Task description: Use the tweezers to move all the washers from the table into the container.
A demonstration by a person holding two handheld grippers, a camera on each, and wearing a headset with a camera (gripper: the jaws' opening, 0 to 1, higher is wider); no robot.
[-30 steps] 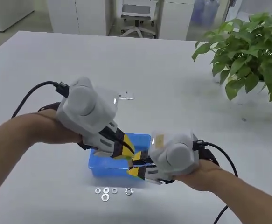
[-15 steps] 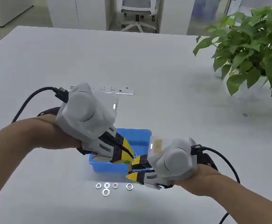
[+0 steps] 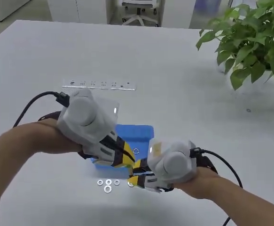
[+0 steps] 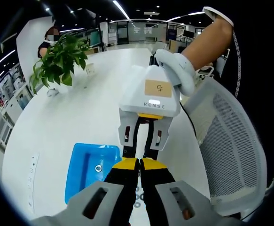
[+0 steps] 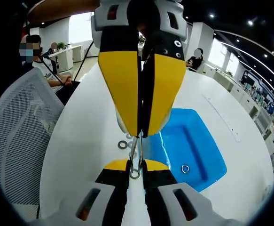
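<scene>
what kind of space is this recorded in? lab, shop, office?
Most likely an open-plan office. A large white table carries a power strip and a potted plant, a swivel office chair stands behind it, and ceiling light strips run overhead.

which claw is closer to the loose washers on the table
Right. The right claw is down beside the washers; the left claw is further back, over the container edge.

Left gripper, jaws closed, meets right gripper tip to tip.
</scene>
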